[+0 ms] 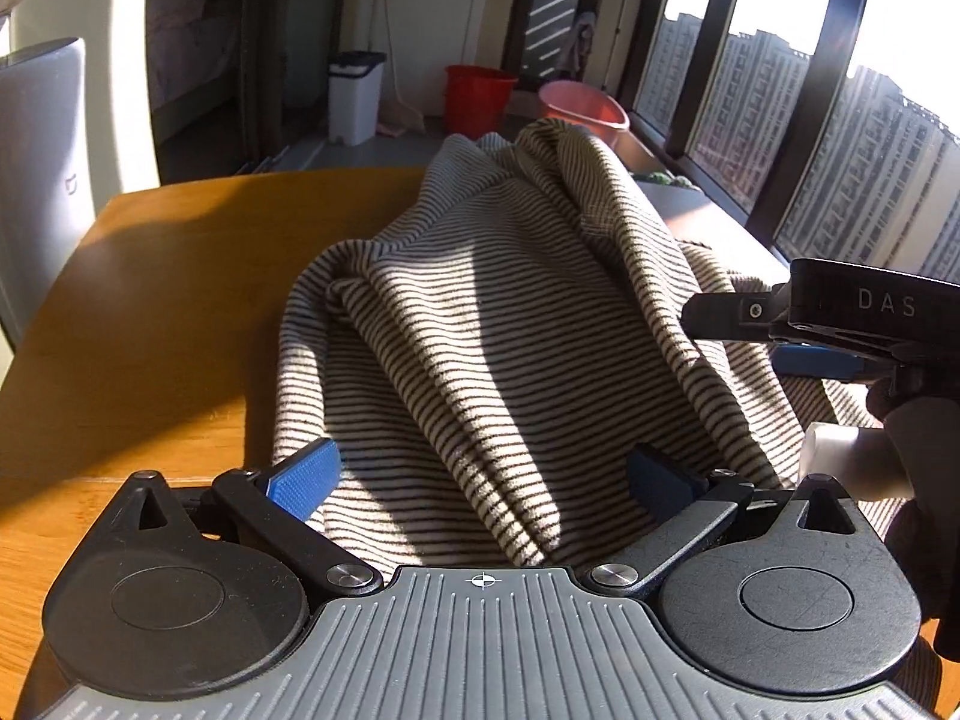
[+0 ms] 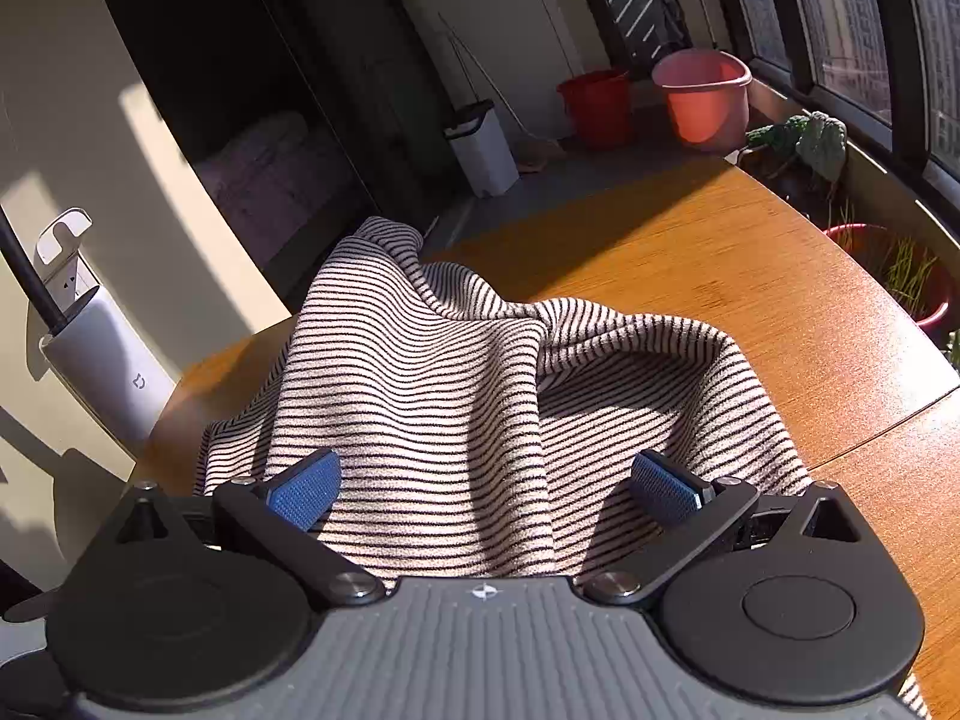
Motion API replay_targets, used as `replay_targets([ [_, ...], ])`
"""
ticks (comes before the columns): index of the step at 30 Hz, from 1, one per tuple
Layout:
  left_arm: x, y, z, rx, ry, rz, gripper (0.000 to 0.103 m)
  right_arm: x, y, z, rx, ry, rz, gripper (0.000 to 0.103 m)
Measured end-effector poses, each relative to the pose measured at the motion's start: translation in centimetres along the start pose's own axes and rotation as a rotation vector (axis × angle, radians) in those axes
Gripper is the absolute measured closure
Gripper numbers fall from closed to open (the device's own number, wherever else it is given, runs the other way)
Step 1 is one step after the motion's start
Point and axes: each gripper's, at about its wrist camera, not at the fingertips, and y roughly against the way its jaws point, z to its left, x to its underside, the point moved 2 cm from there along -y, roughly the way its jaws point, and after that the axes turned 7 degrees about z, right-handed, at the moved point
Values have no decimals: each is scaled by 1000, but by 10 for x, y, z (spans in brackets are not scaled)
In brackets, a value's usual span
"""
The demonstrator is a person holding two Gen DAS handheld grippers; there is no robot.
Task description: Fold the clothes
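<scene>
striped garment (image 1: 480, 312) heaped in loose folds on wooden table (image 1: 168, 276), bunched high toward the far edge, lit in patches by sun. left gripper (image 1: 480, 474) low over the near hem, blue pads (image 1: 306, 477) spread wide apart, cloth lying between them but not pinched. right gripper (image 2: 483, 483) likewise spread, pads on either side of a raised fold, nothing clamped. right gripper also seen at right in the left wrist view, just beside the cloth. red bucket (image 2: 597, 105) and pink basin (image 2: 705, 99) on the floor far behind.
</scene>
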Motion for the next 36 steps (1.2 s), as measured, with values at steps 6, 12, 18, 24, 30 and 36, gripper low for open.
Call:
replay_targets([
  [6,10,-3,-3,-12,-66,-46,0,10,11,-15,-89,-54,-44,0],
  [12,24,11,8,26,-56,-45,0,32,28,-13,-153,-27,-25,0],
  [18,66,48,21,32,-67,-36,0,65,46,24,-146,144,37,0],
  [24,73,65,36,74,-10,-21,0,68,47,35,-129,210,56,0],
  [30,75,76,67,335,232,47,0,79,56,32,-124,210,42,0],
  [36,79,84,62,334,135,33,3,98,77,32,-125,257,59,0],
])
